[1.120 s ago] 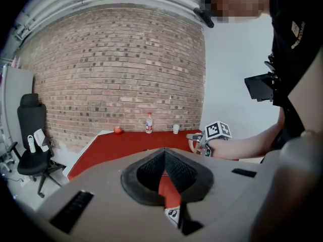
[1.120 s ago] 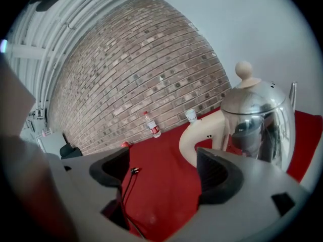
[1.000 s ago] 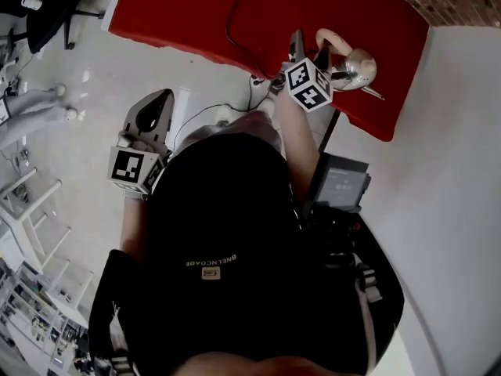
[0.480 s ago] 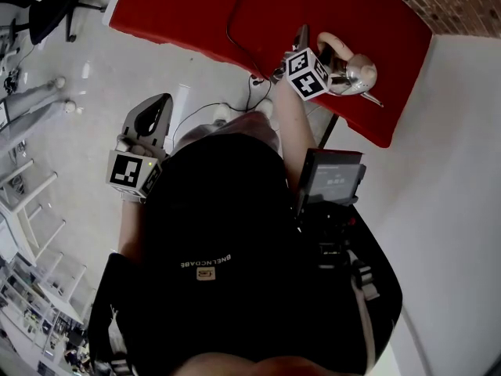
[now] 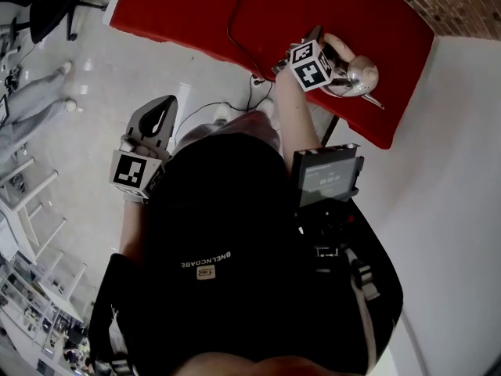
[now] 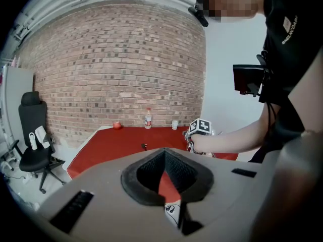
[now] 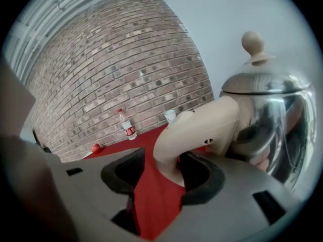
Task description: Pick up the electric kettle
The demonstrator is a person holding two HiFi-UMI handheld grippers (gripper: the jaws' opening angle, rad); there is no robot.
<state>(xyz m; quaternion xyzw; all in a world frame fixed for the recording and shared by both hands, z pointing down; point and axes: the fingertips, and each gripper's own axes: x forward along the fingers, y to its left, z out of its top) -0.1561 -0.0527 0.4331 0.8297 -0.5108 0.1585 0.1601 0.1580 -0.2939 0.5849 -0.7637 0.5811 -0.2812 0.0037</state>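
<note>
The electric kettle [image 5: 358,73] is shiny steel with a beige handle [image 5: 332,41] and knob, and stands near the right edge of the red table [image 5: 180,6]. My right gripper [image 5: 319,39] reaches in around the handle. In the right gripper view the handle [image 7: 202,130] passes between the jaws of my right gripper [image 7: 164,173], which are closing; it lies against the right pad, with a gap at the left pad. The kettle body [image 7: 272,120] fills that view's right side. My left gripper [image 5: 155,110] hangs off the table over the floor, its pads together on nothing [image 6: 164,160].
A black cable [image 5: 233,22] lies on the red table. A water bottle [image 7: 127,126], a white cup [image 7: 170,116] and a small red ball [image 7: 96,147] stand by the brick wall. An office chair [image 6: 33,145] is off to the left.
My right gripper has moved forward onto the kettle's handle, so the handle now sits between its jaws. The left gripper has stayed where it was.
</note>
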